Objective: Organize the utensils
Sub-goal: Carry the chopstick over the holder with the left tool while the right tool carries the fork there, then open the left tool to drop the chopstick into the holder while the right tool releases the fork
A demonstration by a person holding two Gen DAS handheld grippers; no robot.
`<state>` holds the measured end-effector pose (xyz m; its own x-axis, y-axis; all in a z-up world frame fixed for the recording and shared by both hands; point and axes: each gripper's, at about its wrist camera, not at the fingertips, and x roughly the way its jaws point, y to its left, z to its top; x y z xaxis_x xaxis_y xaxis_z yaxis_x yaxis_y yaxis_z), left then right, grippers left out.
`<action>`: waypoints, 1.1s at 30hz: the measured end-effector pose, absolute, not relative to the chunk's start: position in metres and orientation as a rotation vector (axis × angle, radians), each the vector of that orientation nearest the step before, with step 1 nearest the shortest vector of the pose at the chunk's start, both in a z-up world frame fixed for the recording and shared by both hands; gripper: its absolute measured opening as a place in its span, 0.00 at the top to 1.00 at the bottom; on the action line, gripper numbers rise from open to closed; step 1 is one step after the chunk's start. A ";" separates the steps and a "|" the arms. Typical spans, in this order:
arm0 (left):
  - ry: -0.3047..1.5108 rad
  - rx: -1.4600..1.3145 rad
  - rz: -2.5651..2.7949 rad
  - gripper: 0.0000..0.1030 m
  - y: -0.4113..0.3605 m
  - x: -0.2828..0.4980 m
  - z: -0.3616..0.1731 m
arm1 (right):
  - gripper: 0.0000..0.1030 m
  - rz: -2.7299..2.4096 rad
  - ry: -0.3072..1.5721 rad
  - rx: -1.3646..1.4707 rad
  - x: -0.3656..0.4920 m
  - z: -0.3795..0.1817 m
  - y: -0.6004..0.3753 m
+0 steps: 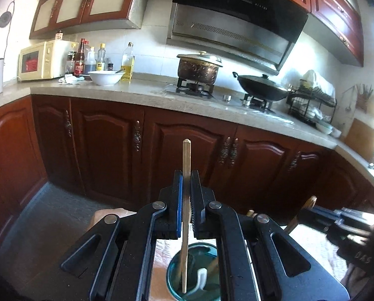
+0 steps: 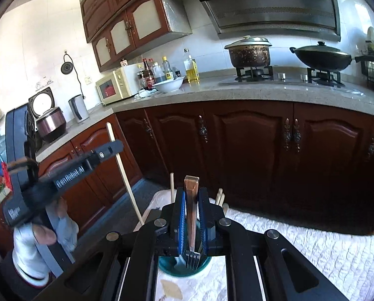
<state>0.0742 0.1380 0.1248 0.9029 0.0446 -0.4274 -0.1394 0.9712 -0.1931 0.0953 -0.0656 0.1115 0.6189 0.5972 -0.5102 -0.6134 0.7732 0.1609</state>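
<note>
The left gripper (image 1: 186, 175) has its jaws pinching a single wooden chopstick (image 1: 186, 200), which stands nearly upright between the blue pads; its top end rises above the jaws and its lower end dips into a teal cup (image 1: 171, 276) directly below. A white utensil handle (image 1: 201, 278) also lies inside that cup. The right gripper (image 2: 192, 193) has its jaws pinching a metal fork (image 2: 192, 215) by the handle, tines pointing down just over the mouth of the same teal cup (image 2: 166, 266). The cup stands on a tabletop covered with a white quilted cloth (image 2: 299, 245). More chopstick ends (image 2: 171, 183) poke up just behind the right gripper. In the right wrist view the left gripper (image 2: 116, 148) appears at the left, held by a hand in a light glove (image 2: 33, 248), with its chopstick (image 2: 126, 183) slanting down toward the cloth. Behind runs a kitchen counter (image 2: 237, 92) with dark red cabinet doors (image 1: 106, 145) beneath.
</note>
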 end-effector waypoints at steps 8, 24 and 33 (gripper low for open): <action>0.462 -0.192 0.116 0.96 0.136 0.093 0.094 | 0.91 0.700 0.573 -0.043 0.120 0.097 -0.039; 0.561 -0.190 0.109 0.96 0.127 0.096 0.050 | 0.91 0.729 0.704 -0.066 0.142 0.044 -0.022; 0.613 -0.237 0.109 0.96 0.131 0.093 0.042 | 0.90 0.738 0.777 -0.029 0.152 0.024 -0.023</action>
<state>0.0930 0.1312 0.0419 0.8132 0.0310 -0.5812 -0.1708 0.9673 -0.1874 0.1524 -0.0230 0.0242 0.4789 0.5939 -0.6465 -0.6147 0.7526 0.2360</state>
